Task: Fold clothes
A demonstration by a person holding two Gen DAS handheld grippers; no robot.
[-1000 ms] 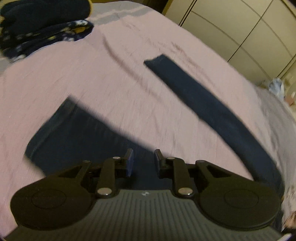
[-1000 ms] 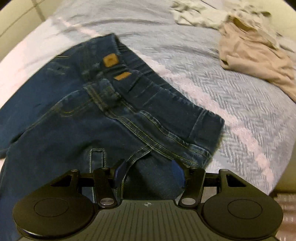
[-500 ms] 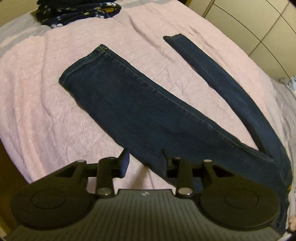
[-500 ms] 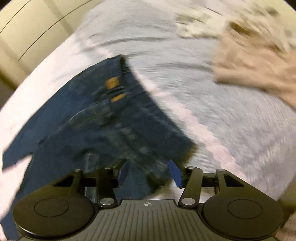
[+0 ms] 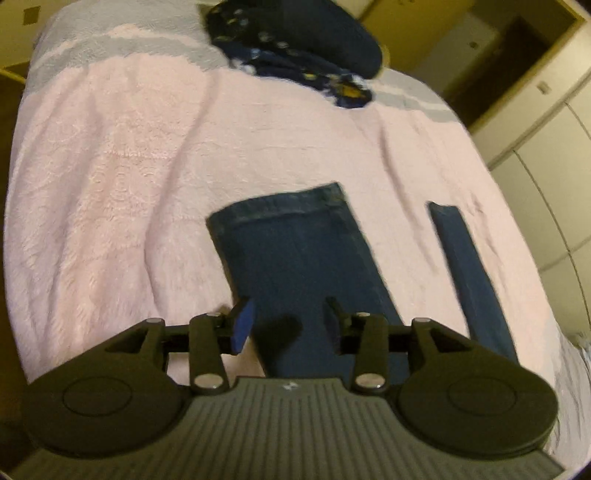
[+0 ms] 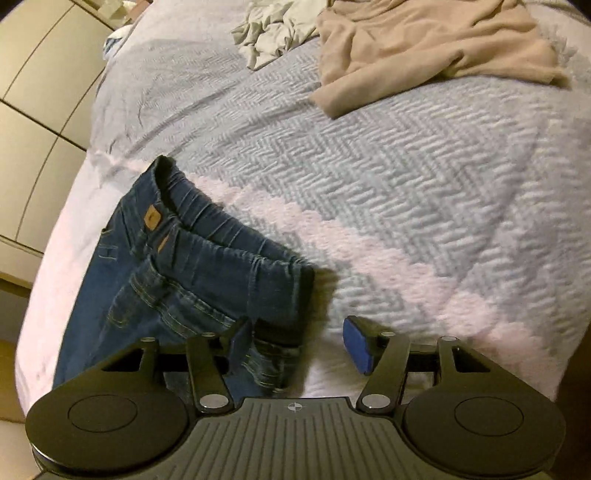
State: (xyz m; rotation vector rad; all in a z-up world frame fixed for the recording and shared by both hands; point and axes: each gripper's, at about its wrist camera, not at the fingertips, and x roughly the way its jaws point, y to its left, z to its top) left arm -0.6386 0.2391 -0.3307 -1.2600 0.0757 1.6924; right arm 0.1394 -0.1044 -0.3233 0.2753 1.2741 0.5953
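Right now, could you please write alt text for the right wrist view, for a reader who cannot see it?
The open right tongs hover at the waistband of dark blue jeans lying on a bed with a grey and pink herringbone cover. Beyond, a beige garment and a pale crumpled cloth lie unfolded.

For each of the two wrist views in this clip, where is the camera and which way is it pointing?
Left wrist: sits on the left gripper, looks along its open fingers over a jeans leg toward the folded dark pile.
Right wrist: sits on the right gripper, open, over the jeans waistband, toward the beige garment.
Shared: the same jeans and bedspread.
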